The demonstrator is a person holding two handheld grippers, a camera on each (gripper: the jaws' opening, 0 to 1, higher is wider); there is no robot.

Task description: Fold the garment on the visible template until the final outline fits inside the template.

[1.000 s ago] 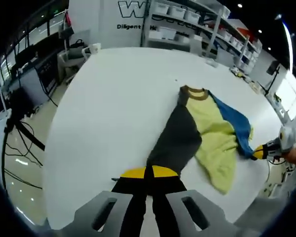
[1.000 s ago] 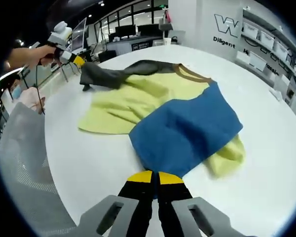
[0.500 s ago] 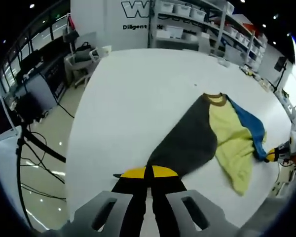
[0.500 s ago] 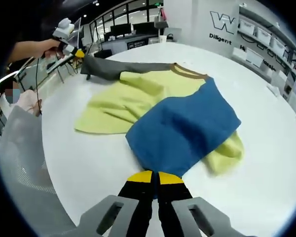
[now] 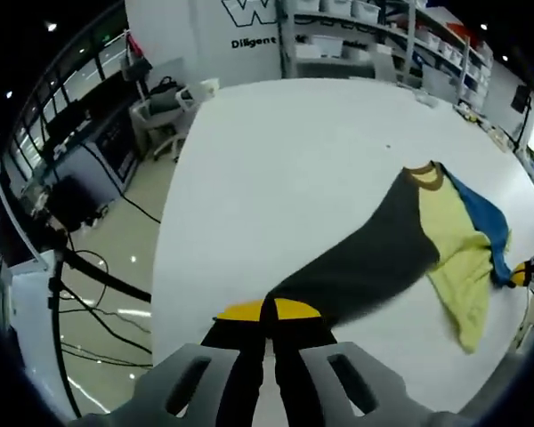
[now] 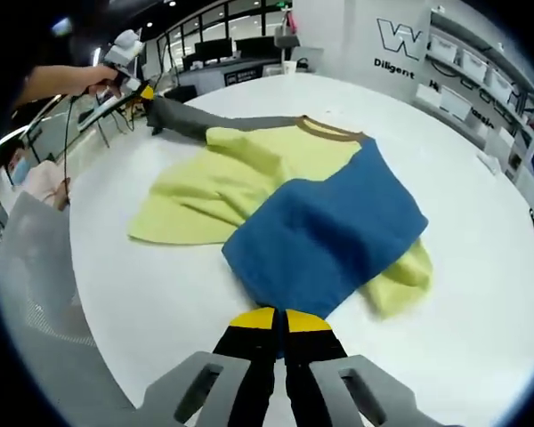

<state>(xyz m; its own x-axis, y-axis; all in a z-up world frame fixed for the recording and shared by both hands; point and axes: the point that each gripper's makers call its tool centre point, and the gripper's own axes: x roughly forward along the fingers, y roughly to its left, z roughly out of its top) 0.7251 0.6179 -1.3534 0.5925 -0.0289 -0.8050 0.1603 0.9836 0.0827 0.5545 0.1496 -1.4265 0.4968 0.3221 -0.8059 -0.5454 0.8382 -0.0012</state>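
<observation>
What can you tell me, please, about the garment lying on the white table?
The garment is a soft knit top with a yellow-green body, blue sleeve, dark grey sleeve and brown collar. It lies rumpled on the table, spread between the left gripper, shut on the grey sleeve, and the right gripper, shut on the blue sleeve.

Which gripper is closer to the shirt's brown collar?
Right, though not by much. The right gripper grips the blue sleeve below the collar; the left gripper stretches the grey sleeve away.
</observation>
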